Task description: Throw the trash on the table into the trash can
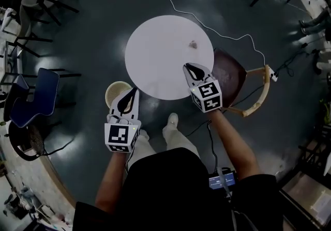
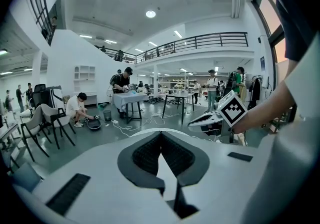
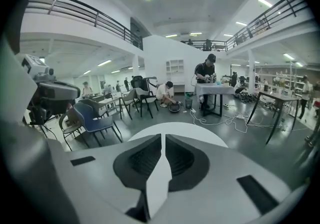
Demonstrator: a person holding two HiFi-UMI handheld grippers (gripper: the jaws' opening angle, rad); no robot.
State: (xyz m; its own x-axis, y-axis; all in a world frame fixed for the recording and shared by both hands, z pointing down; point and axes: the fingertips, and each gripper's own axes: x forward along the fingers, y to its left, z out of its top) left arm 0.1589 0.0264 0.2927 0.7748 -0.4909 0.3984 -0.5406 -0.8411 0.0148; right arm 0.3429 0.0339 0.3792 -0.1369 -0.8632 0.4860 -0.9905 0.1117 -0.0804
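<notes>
In the head view a round white table (image 1: 155, 54) stands ahead of me, with a small dark scrap of trash (image 1: 193, 45) lying on its right part. A pale round trash can (image 1: 115, 92) sits on the floor at the table's near left edge. My left gripper (image 1: 134, 90) hovers just right of the can, shut and empty. The right gripper (image 1: 192, 68) hangs over the table's near right edge, short of the trash, also shut with nothing in it. In the left gripper view the jaws (image 2: 161, 135) meet. The right gripper view shows its jaws (image 3: 163, 138) closed above the table (image 3: 205, 137).
A brown chair with wooden arms (image 1: 231, 74) stands against the table's right side. A blue chair (image 1: 32, 96) is far left. A white cable (image 1: 227, 31) runs across the dark floor behind the table. My own feet (image 1: 172, 120) are near the table. Other people work at distant tables.
</notes>
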